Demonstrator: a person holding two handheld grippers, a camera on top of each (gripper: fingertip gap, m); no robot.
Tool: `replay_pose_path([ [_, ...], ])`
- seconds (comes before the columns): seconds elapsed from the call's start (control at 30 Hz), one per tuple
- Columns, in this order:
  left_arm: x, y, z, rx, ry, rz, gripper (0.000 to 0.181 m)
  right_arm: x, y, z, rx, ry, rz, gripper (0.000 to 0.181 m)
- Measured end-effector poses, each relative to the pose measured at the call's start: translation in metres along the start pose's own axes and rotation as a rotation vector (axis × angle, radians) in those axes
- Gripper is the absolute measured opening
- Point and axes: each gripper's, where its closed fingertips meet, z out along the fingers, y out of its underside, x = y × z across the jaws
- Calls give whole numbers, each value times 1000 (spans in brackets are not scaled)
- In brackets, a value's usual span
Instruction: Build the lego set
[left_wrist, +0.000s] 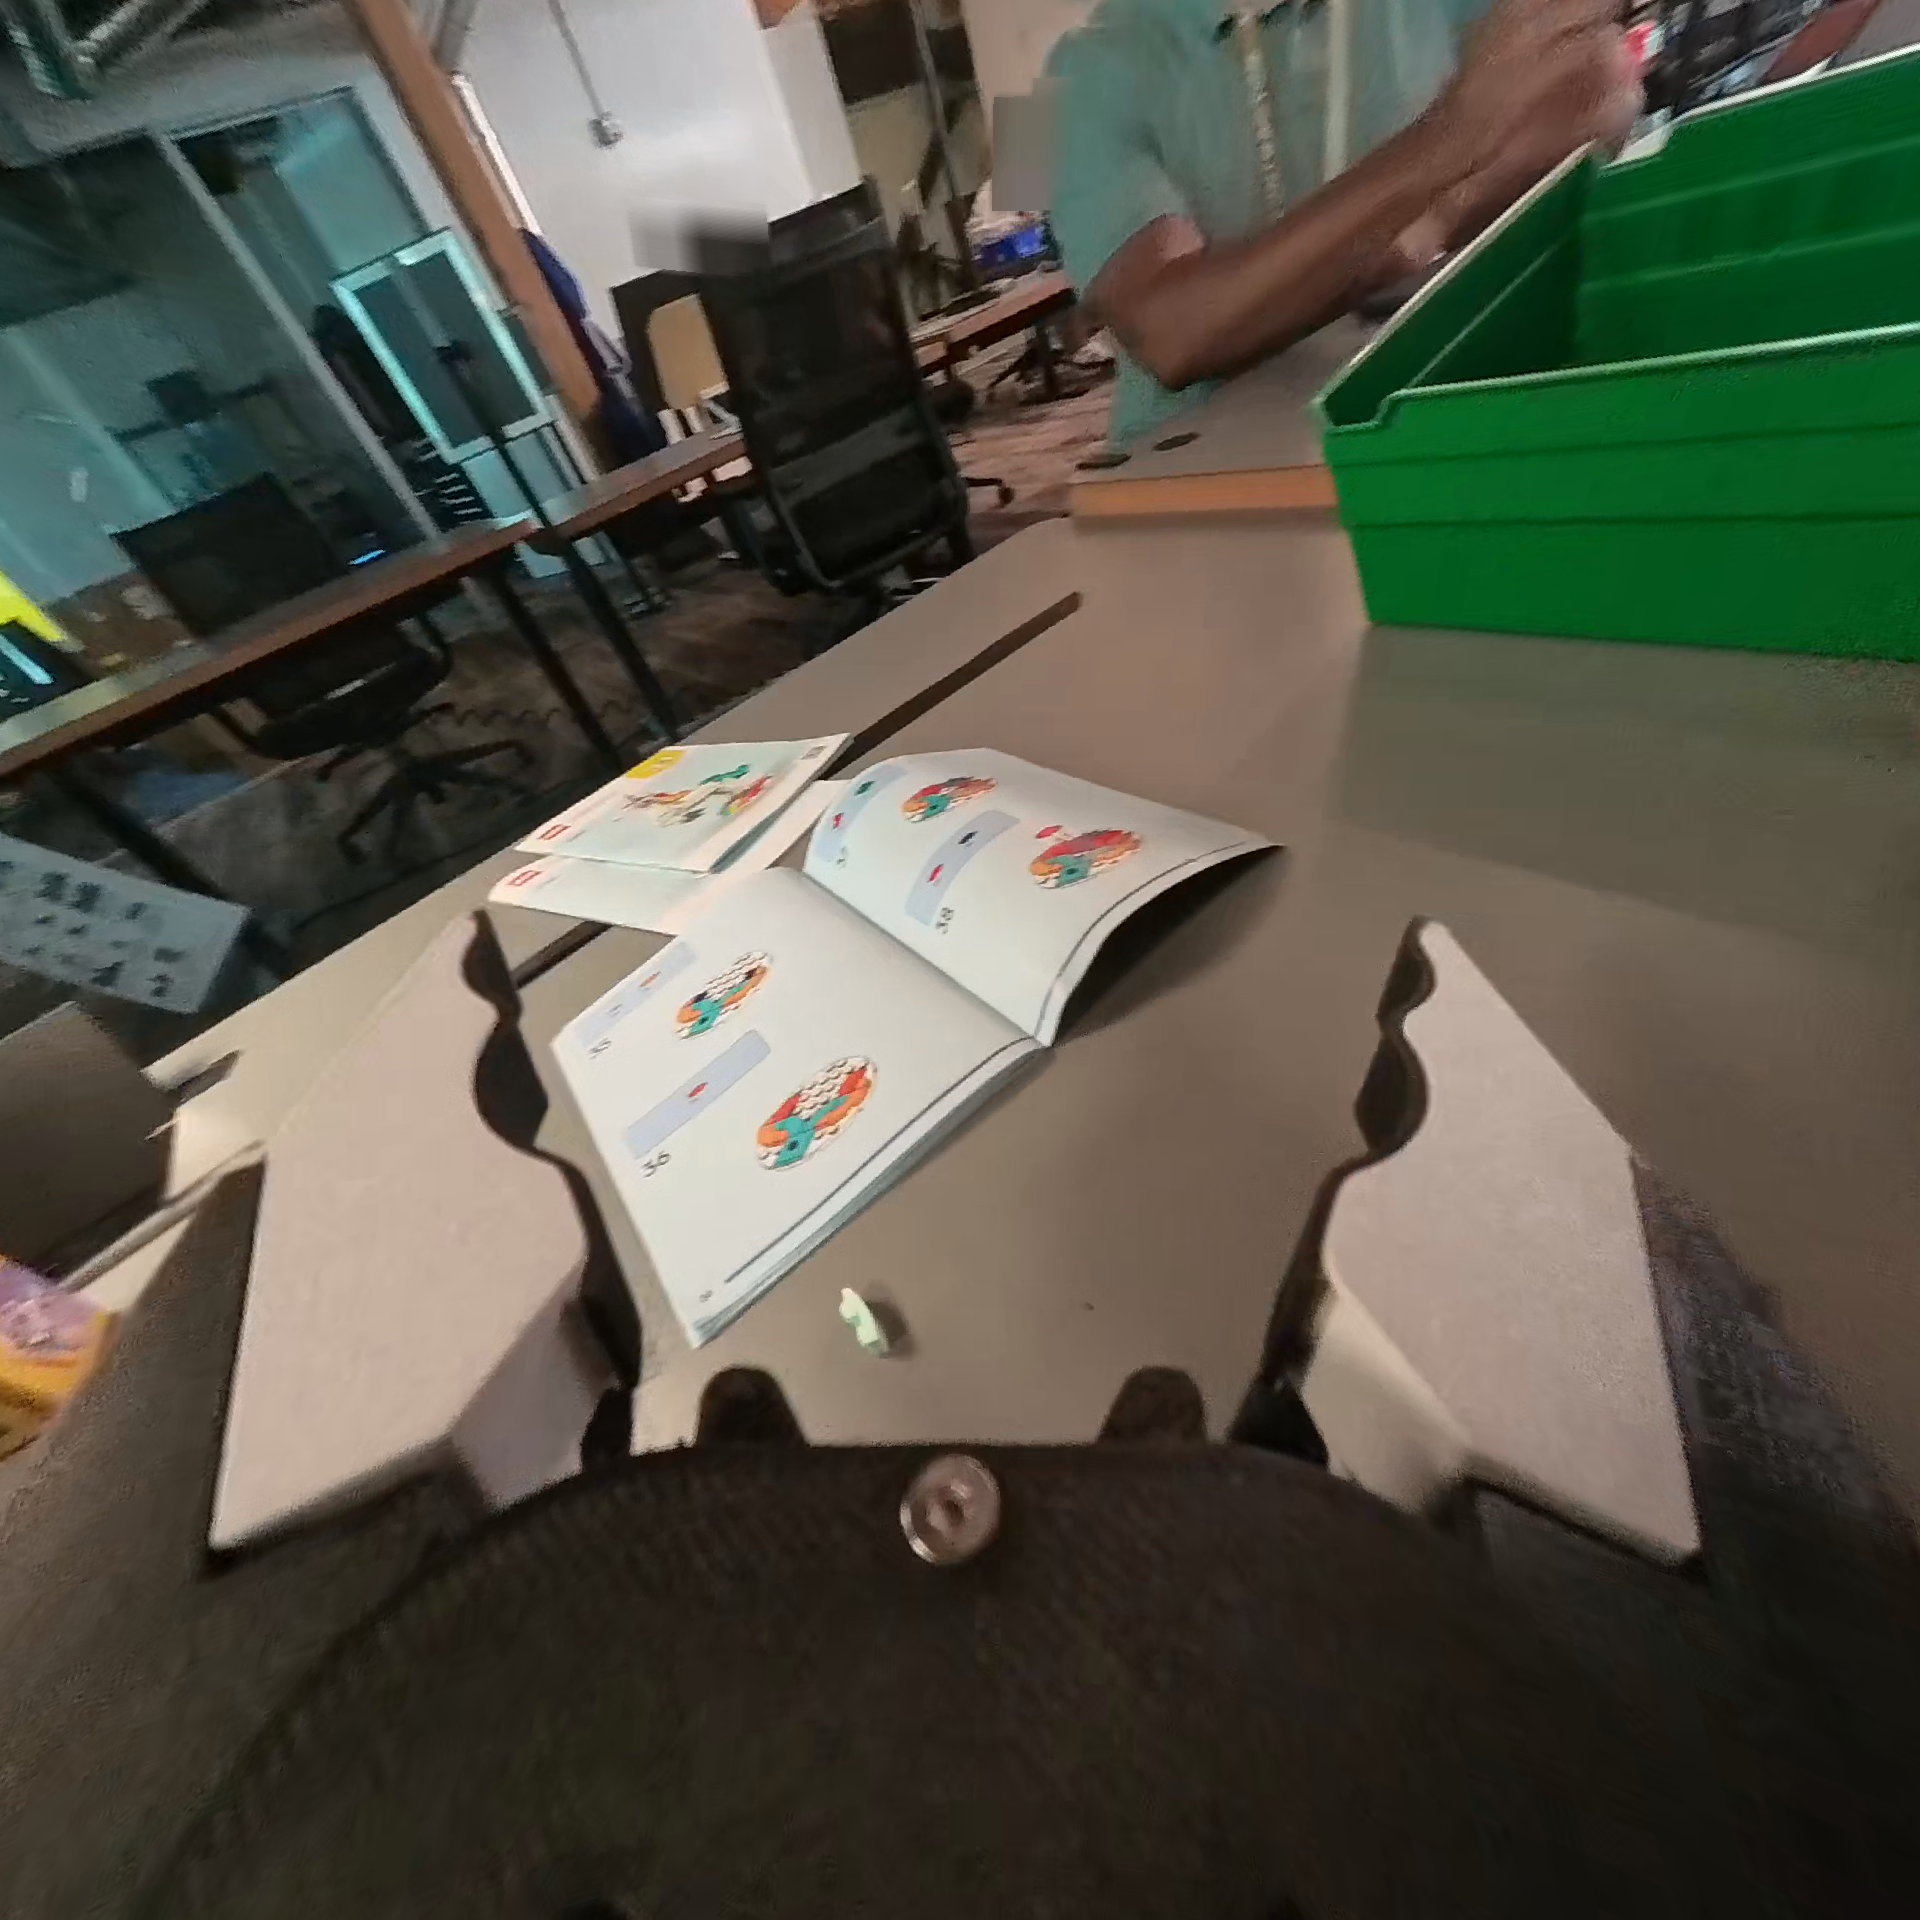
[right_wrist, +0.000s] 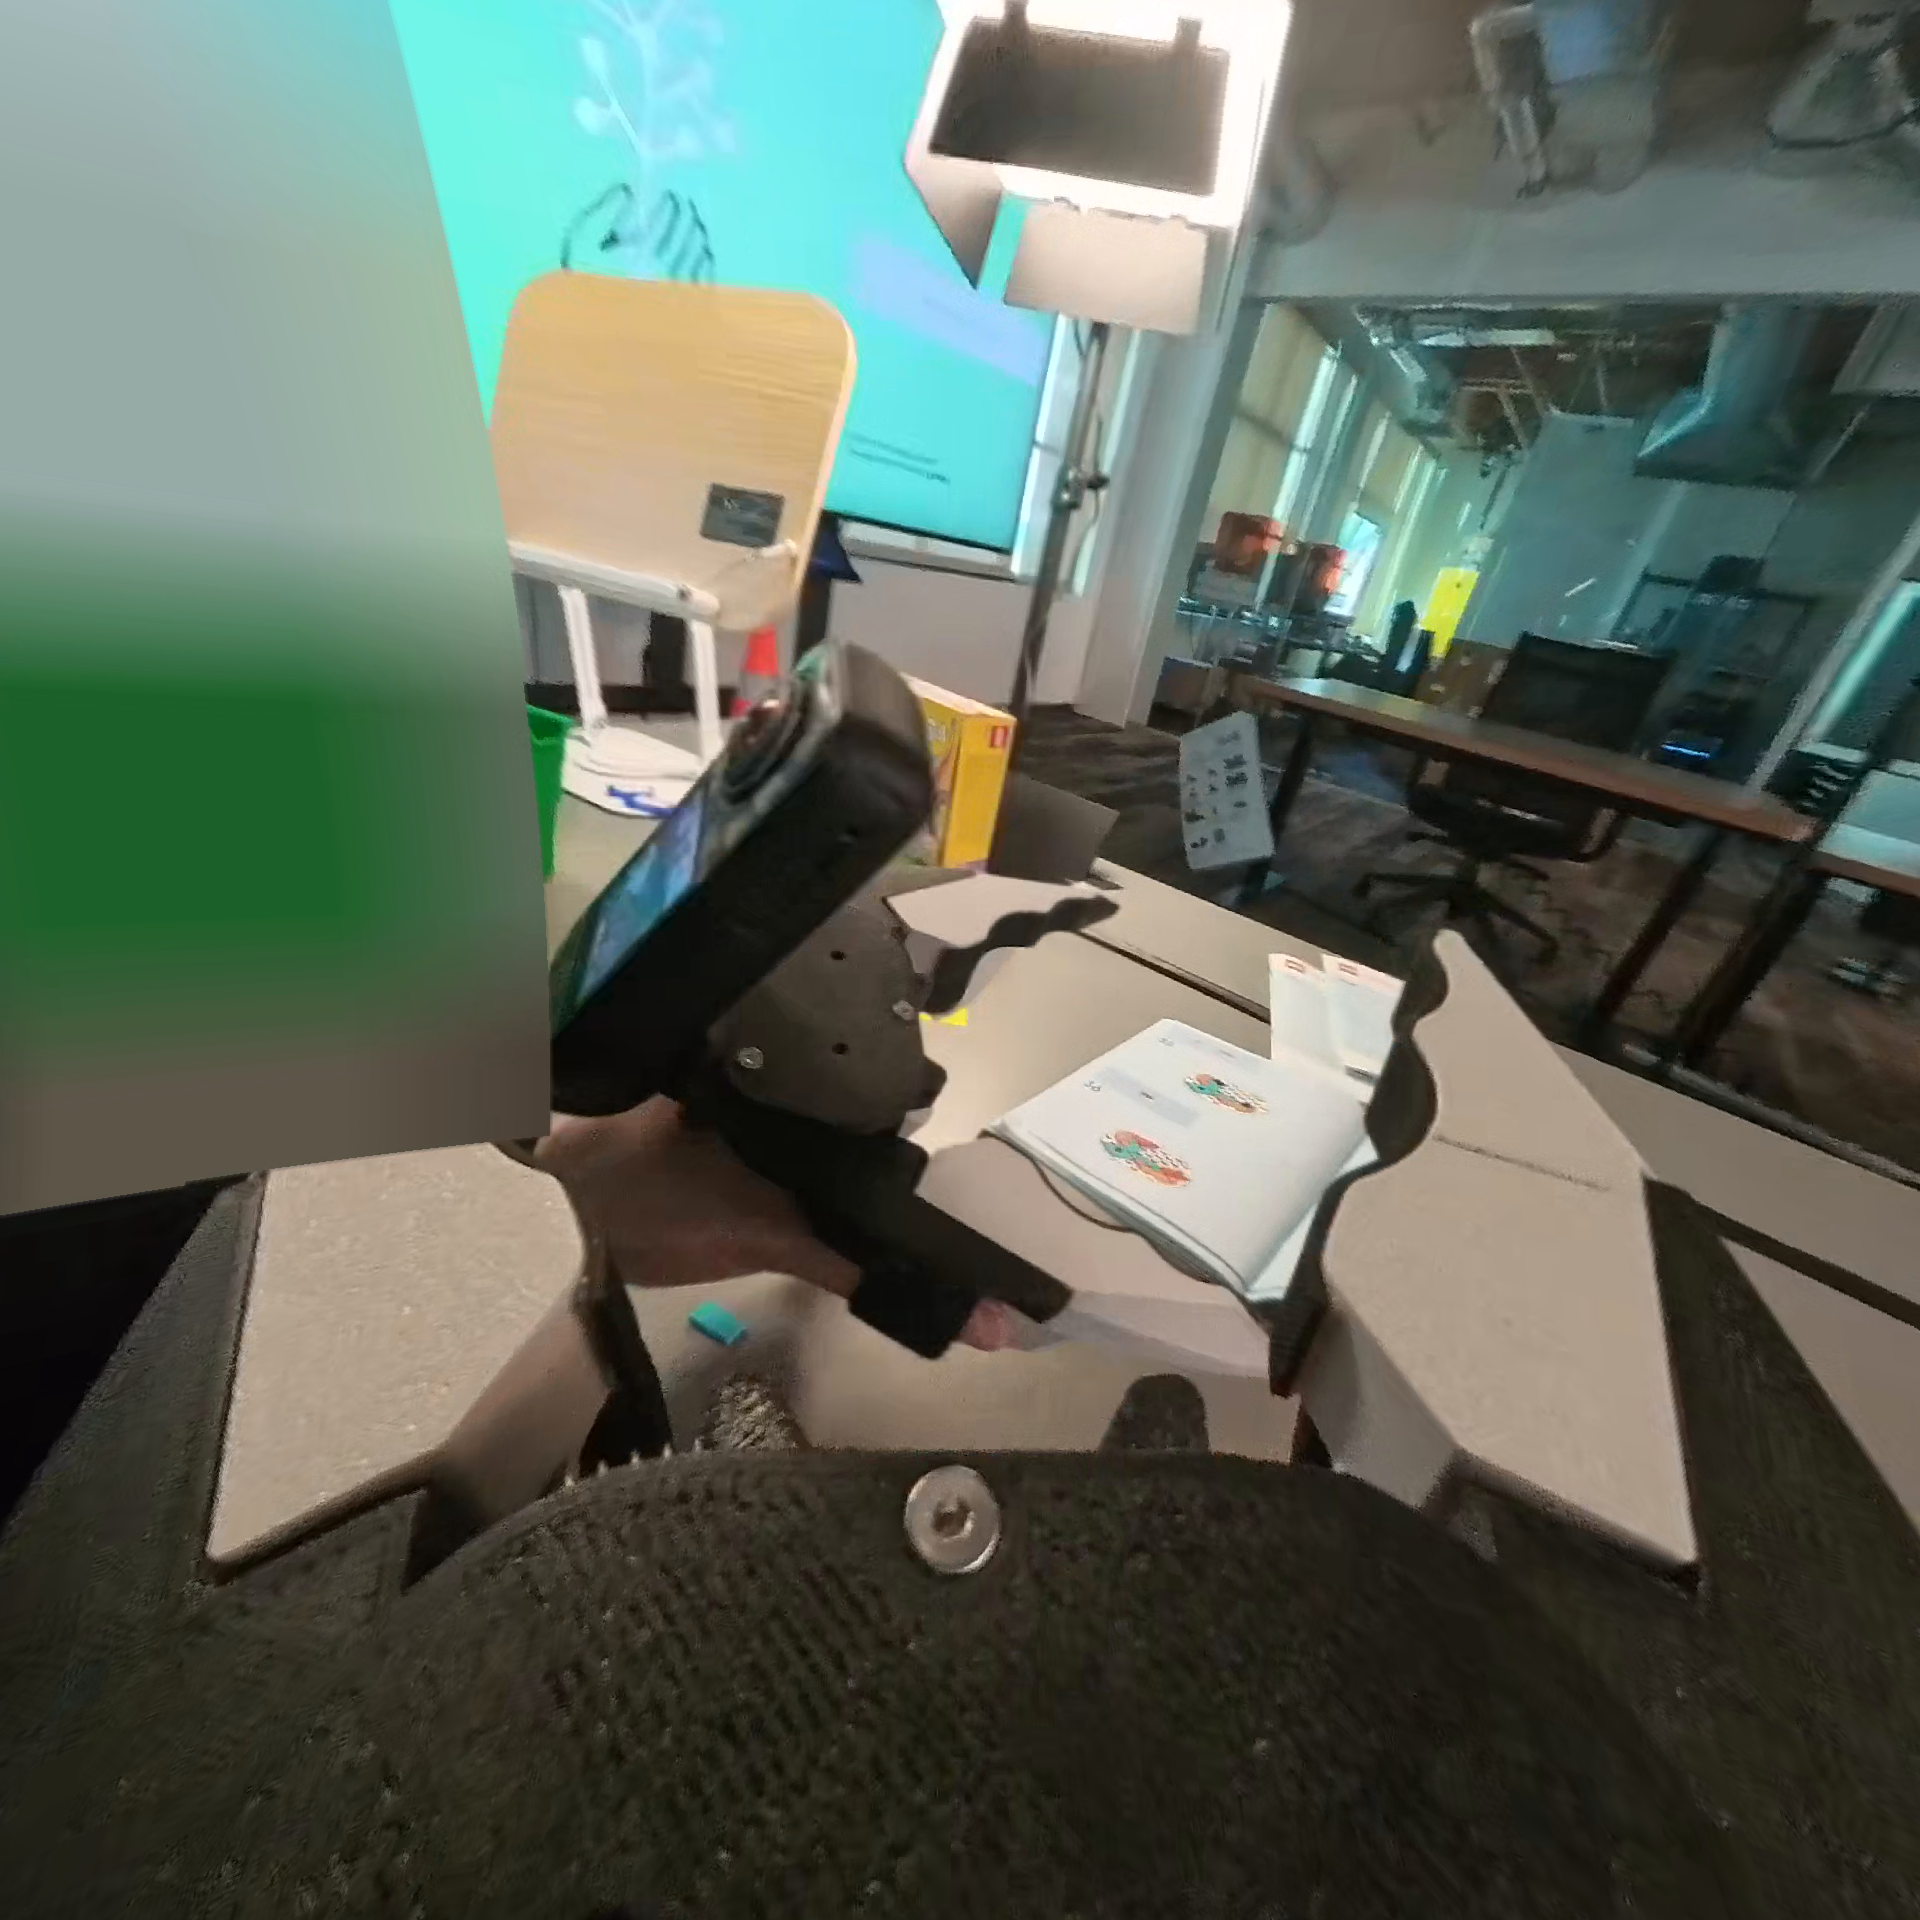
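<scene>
Lying open on the grey table (left_wrist: 1455, 831), the instruction booklet (left_wrist: 831, 1039) serves as the reference landmark; its pages show coloured build diagrams. Left gripper (left_wrist: 951, 966): jaws spread wide and empty, framing the booklet from the near side, held above the tabletop. A small pale-green lego piece (left_wrist: 862, 1322) rests on the table just beside the booklet's near corner, between the two fingers but touching neither. Two closed leaflets (left_wrist: 686, 821) lie just beyond the booklet's far-left edge, one overlapping the other. A green bin (left_wrist: 1621, 488) stands well beyond the booklet, to its far right, with a person's arm (left_wrist: 1299, 239) behind it. Right gripper (right_wrist: 951, 966): jaws likewise spread wide, gripping nothing. In the right wrist view the left gripper, carried in a hand (right_wrist: 675, 1216), appears to the left of the booklet (right_wrist: 1195, 1143), whose right part is hidden behind the right finger. A small blue lego piece (right_wrist: 717, 1324) lies on the table near the booklet's near-left side, under that hand. A yellow box (right_wrist: 971, 779) stands farther off beyond the booklet
</scene>
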Motion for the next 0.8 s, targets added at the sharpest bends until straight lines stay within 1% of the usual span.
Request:
replay_pose_path([
  [0.17,-10,4,3,-21,-80,62,158,-9,8,14,-62,47,-37,160],
  [0.27,-10,6,4,-27,-89,76,158,-10,16,16,-109,49,-65,160],
  [0.5,-12,10,6,-40,-96,75,158,-4,31,15,-174,70,-66,160],
  [0.6,-14,7,5,-16,-119,103,158,-4,35,15,-196,65,-44,160],
  [0.7,-23,2,5,25,-168,135,157,-6,41,15,-220,52,-21,161],
  [0.8,-31,-18,-3,129,-234,208,157,-11,49,15,-247,18,41,161],
])
